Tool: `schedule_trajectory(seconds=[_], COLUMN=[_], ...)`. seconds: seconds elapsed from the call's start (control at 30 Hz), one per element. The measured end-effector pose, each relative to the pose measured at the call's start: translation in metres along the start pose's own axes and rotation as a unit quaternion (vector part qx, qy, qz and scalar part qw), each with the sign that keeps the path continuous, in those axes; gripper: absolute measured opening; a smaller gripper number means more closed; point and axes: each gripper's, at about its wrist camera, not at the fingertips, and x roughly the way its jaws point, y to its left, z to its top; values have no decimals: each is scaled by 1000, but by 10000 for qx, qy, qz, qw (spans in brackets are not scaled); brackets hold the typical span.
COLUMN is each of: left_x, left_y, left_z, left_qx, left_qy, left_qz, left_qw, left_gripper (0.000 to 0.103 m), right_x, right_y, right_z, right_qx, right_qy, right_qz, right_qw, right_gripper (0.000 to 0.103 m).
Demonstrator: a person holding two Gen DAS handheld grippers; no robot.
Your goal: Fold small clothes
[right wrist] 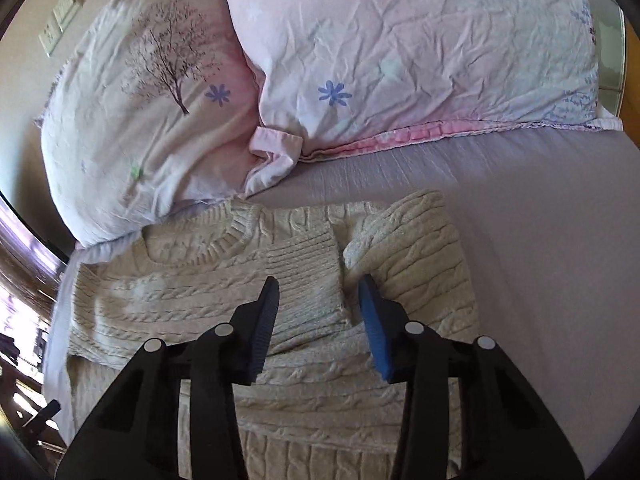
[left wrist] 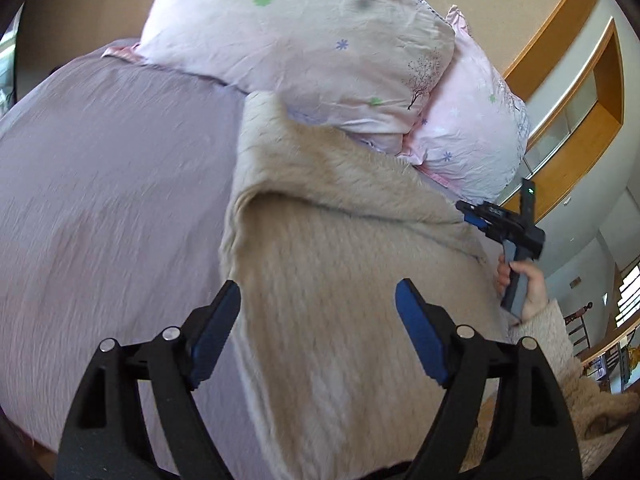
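A cream cable-knit sweater [left wrist: 340, 272] lies on the lilac bed sheet [left wrist: 100, 200], its top near the pillows. In the right wrist view the sweater [right wrist: 200, 292] shows its neckline at upper left and a sleeve folded across the chest, with its ribbed cuff [right wrist: 304, 268] in the middle. My left gripper [left wrist: 318, 300] is open and empty, just above the sweater's left part. My right gripper [right wrist: 318, 296] is open and empty, its fingers either side of the cuff. The right gripper also shows in the left wrist view [left wrist: 472, 216], held in a hand at the sweater's far edge.
Two pink floral pillows [right wrist: 420, 48] [right wrist: 140, 120] lie at the head of the bed, touching the sweater's top. The lilac sheet [right wrist: 540, 220] stretches to the right of the sweater. A wooden frame [left wrist: 560, 40] and room furniture lie beyond the bed.
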Motion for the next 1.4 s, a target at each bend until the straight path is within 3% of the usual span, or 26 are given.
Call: schedule_trajectory(seconds=[0.03, 0.1, 0.2, 0.27, 0.33, 0.4, 0.43, 0.53, 0.57, 0.67, 0.73, 0.9, 1.03, 1.1, 1.13, 1.17, 1.2, 1.23, 1.27, 1.4], left_x=[-4, -11, -20, -25, -28, -34, -40, -58, -64, -78, -79, -47, -16, -3, 0, 3, 7, 10, 14, 2], left_y=[2, 6, 7, 5, 5, 8, 11, 25, 29, 40, 46, 50, 38, 34, 33, 33, 32, 32, 31, 22], left_z=[-6, -13, -19, -20, -26, -35, -42, -64, -72, -99, -115, -133, -133, -132, -132, -131, -129, -129, -129, -122], left_qx=[-27, -94, -123, -70, -25, -24, -27, -78, -91, -55, -33, -218, -199, -288, -335, -423, -523, -631, -775, -930], left_qy=[-12, -61, -137, -178, -139, -41, -24, -44, -43, -22, 50, 427, 601, 710, 710, 710, 758, 824, 952, 965], left_qz=[-21, -119, -314, -465, -604, -842, -999, -1402, -1533, -1637, -1579, -1381, -1076, -1030, -1082, -1153, -1260, -1366, -1494, -1707], left_qw=[10000, 9999, 9993, 9987, 9981, 9964, 9950, 9901, 9881, 9865, 9874, 9893, 9922, 9917, 9910, 9899, 9877, 9852, 9811, 9762], left_gripper=[80, 80, 80, 80, 80, 80, 80, 80, 83, 87, 88, 88, 84, 74, 71, 61, 44, 32, 5, 6], right_x=[5, 0, -36, -57, -64, -80, -95, -144, -160, -202, -212, -180, -140, -127, -121, -120, -117, -117, -121, -160], right_y=[0, -1, -12, -26, -41, -59, -66, -79, -82, -93, -101, -121, -117, -111, -107, -105, -103, -97, -91, -74], right_z=[-1, -8, -16, -21, -29, -45, -58, -104, -120, -178, -212, -256, -268, -271, -272, -275, -275, -277, -278, -262], right_qx=[-53, -80, 192, 468, 618, 896, 907, 629, 460, -90, -189, 271, 496, 500, 488, 470, 438, 340, 187, -331], right_qy=[93, -43, -573, -843, -612, -451, -457, -607, -663, -580, -303, 536, 949, 1084, 1149, 1191, 1226, 1244, 1221, 727], right_qz=[-122, -118, -75, -317, -406, -14, 445, 1607, 1927, 2878, 3205, 2925, 3222, 3329, 3375, 3425, 3515, 3618, 3678, 4017], right_qw=[9999, 9999, 9981, 9948, 9954, 9950, 9938, 9831, 9779, 9559, 9466, 9544, 9406, 9354, 9330, 9308, 9271, 9233, 9217, 9123], right_gripper=[15, 8, 6, 6, 6, 10, 20, 77, 83, 85, 90, 90, 83, 76, 65, 46, 34, 9, 8, 7])
